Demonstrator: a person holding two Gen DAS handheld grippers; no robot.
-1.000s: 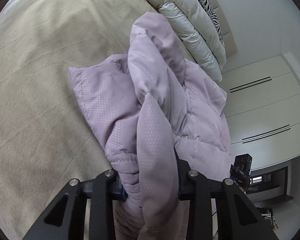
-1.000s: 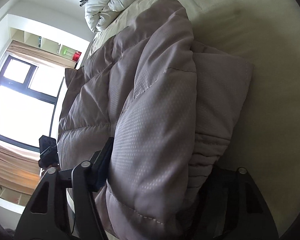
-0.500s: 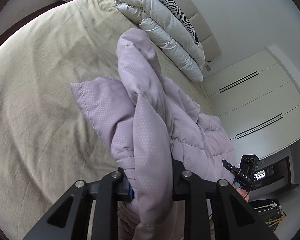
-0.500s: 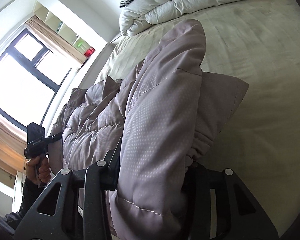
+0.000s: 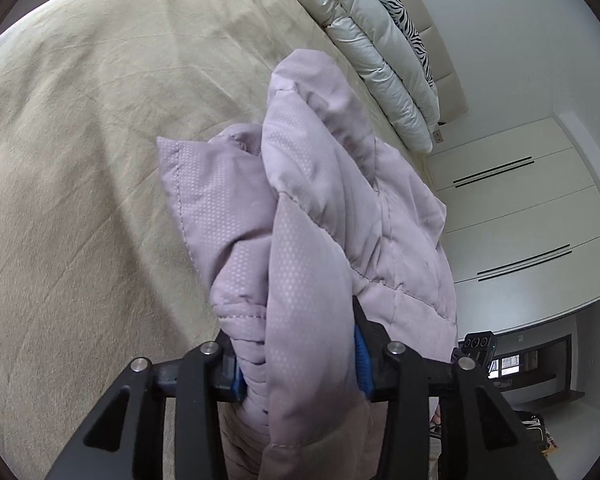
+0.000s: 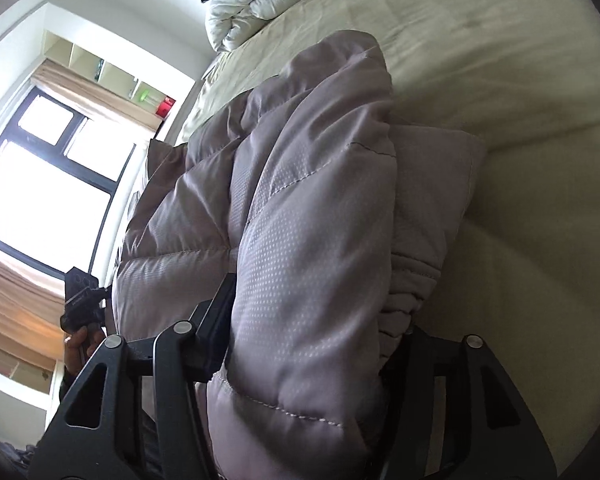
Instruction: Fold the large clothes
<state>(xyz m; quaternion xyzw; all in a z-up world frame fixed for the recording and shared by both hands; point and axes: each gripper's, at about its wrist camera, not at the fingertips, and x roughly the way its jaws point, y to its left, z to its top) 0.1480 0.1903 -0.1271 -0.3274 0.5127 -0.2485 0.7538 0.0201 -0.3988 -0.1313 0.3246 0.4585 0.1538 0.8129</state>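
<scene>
**Ana:** Jacket first. Where is it, measured from the bed?

**Ben:** Quilted lilac jacket [image 5: 312, 216] hangs bunched above the bed [image 5: 80, 160], over its beige sheet, with one flat flap sticking out sideways towards the open sheet. From the right wrist view the same jacket [image 6: 308, 240] rises as a thick padded fold, and more of its quilted panels spread away towards the bed's window-side edge.

**Ana:** And the claws?

**Ben:** Left gripper [image 5: 298, 368] is clamped on a gathered wad of the jacket; fabric fills the gap between its blue-padded fingers [image 5: 362, 364] and spills over them. Right gripper [image 6: 312, 360] is also closed onto the jacket, the padding bulging out between its black fingers [image 6: 216, 336] and hiding most of the far one.

**Ana:** Anything else on the bed?

**Ben:** At the head of the bed lies a folded white duvet [image 5: 376, 52] with a zebra-print pillow [image 5: 400, 4] behind it. Beyond the bed's one side stand white wardrobe doors [image 5: 512, 208]; beyond the other side is a bright window [image 6: 44, 184] with curtains.
</scene>
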